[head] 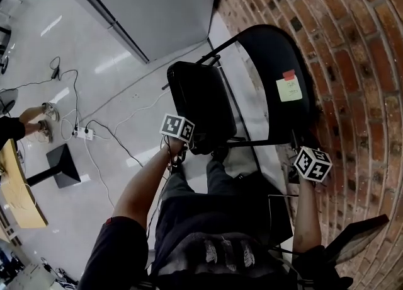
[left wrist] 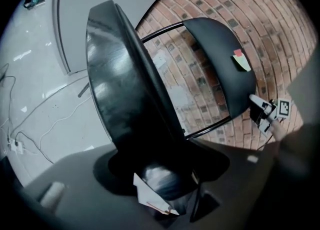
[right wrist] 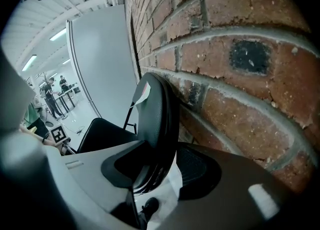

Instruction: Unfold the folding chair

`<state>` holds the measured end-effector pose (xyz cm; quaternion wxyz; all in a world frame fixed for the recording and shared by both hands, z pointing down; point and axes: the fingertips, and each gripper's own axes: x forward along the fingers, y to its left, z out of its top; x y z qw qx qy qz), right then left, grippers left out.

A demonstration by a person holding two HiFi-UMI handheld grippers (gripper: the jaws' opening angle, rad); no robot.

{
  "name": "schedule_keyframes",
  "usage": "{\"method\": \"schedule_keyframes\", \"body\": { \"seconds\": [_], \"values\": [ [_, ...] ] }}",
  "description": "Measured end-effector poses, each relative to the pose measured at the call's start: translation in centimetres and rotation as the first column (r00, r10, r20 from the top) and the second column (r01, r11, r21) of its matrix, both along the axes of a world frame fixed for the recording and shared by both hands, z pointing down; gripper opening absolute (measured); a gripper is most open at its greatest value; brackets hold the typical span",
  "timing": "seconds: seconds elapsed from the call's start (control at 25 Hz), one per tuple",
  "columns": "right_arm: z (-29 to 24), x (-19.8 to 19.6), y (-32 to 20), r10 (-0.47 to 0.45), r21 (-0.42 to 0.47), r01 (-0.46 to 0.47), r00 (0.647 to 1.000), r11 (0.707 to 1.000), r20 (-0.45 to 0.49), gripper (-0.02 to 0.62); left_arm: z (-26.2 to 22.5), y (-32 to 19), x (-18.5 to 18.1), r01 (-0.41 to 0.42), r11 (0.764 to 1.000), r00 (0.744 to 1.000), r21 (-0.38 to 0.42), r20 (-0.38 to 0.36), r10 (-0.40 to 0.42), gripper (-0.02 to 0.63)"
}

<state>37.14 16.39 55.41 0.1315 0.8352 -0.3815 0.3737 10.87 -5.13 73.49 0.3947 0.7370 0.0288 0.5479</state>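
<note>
The folding chair (head: 277, 62) stands just beside the brick wall (head: 352, 62), its seat (left wrist: 120, 89) tilted steeply away from the backrest (right wrist: 157, 119). The left hand-held gripper (left wrist: 165, 184) is clamped on the seat's near edge; the seat is a glossy black padded panel with rounded corners. The right hand-held gripper (right wrist: 155, 169) is clamped on the rim of the backrest, a curved matte black shell bearing a pale sticky note (head: 289, 88). A thin black tube (left wrist: 210, 126) links the parts. In the head view the person's body hides the chair's lower frame.
</note>
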Motion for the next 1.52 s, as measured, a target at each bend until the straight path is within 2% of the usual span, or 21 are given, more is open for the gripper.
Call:
{"method": "schedule_keyframes", "body": {
  "seconds": [0.28, 0.48, 1.0, 1.52],
  "values": [
    [1.2, -0.1, -0.3, 0.011, -0.043, -0.009, 0.999, 0.999, 0.043, 0.187, 1.2, -1.3, -2.5, 0.053, 0.998, 0.999, -0.016, 0.004, -0.053, 0.298],
    [1.4, -0.2, 0.0, 0.036, -0.071, -0.031, 0.998, 0.997, 0.057, 0.189, 1.4, -1.5, -2.8, 0.047, 0.999, 0.999, -0.026, -0.019, -0.048, 0.296],
    [3.8, -0.4, -0.2, 0.079, -0.162, -0.056, 0.987, 0.985, 0.137, 0.195, 4.1, -3.4, -6.3, 0.093, 0.993, 0.995, -0.072, -0.015, -0.094, 0.295],
    [5.7, -1.8, -0.7, 0.121, -0.239, -0.072, 0.973, 0.968, 0.197, 0.201, 7.1, -5.4, -10.2, 0.099, 0.988, 0.995, -0.123, -0.022, -0.102, 0.298]
  ]
}}
